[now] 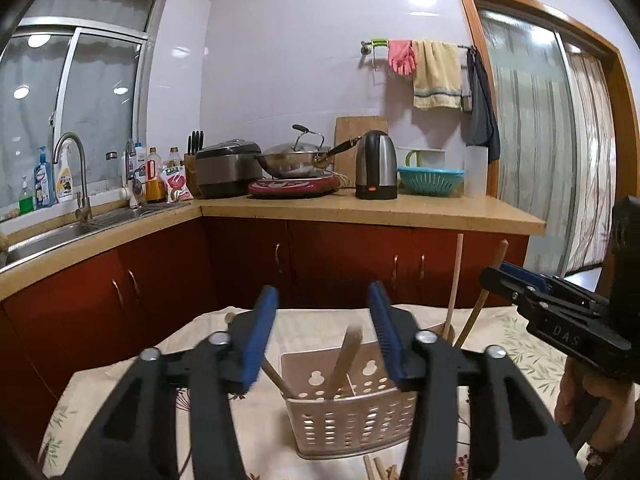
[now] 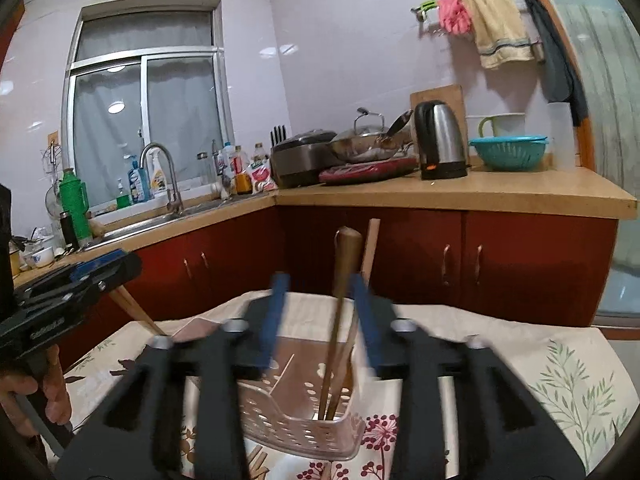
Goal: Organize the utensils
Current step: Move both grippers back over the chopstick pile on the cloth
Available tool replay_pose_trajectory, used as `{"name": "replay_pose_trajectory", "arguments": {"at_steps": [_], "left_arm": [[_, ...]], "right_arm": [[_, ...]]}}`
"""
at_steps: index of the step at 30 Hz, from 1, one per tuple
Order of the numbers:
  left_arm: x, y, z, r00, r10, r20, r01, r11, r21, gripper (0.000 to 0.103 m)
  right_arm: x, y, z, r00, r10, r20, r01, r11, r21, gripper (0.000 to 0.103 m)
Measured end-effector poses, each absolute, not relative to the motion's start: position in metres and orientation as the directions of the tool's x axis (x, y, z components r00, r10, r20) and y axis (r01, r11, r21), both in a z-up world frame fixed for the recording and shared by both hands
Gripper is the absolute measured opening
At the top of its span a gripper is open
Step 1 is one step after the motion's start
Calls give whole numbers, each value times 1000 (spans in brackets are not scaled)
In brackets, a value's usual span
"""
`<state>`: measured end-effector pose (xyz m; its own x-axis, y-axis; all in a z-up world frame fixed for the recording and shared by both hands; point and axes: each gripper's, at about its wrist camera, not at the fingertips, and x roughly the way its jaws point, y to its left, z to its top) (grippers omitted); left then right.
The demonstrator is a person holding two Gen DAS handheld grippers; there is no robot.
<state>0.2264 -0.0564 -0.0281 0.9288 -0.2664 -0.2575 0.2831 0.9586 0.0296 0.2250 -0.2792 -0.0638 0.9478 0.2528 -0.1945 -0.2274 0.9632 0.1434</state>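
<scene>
A perforated plastic utensil holder stands on a floral tablecloth; it also shows in the right wrist view. Wooden utensils lean inside it. In the right wrist view two wooden handles stand upright in the holder. My left gripper is open and empty just above the holder. My right gripper is open, its jaws either side of the wooden handles without gripping them. The right gripper also shows in the left wrist view, next to two wooden handles. Loose chopsticks lie in front of the holder.
Red cabinets under a wooden counter stand close behind the table. On the counter are a kettle, a wok, a rice cooker, a teal basket. A sink with a tap is at left.
</scene>
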Motion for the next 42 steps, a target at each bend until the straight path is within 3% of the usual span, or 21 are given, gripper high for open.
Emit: {"name": "replay_pose_trajectory", "arguments": {"at_steps": [6,15,29,42], "left_arm": [[202,-51,-27,930,-262,-259,280,959,34,60],[155,-38,-44,934,-215,-286,241,969,56,61],[92,-18,-122,874,-164,-457,206,978,43,61],[66,-10,-182,820,-152,-551,205,978,34,61]], "right_arm": [[199,-281,-59,954,215,-207,-197,975,108,48],[142,-287,-71,955,183,-232,-167,982,86,50],[70,-284,-155,903,183,-388,-164,983,81,50],[36,-265,-211,841,231,-489,-225,972,73,40]]}}
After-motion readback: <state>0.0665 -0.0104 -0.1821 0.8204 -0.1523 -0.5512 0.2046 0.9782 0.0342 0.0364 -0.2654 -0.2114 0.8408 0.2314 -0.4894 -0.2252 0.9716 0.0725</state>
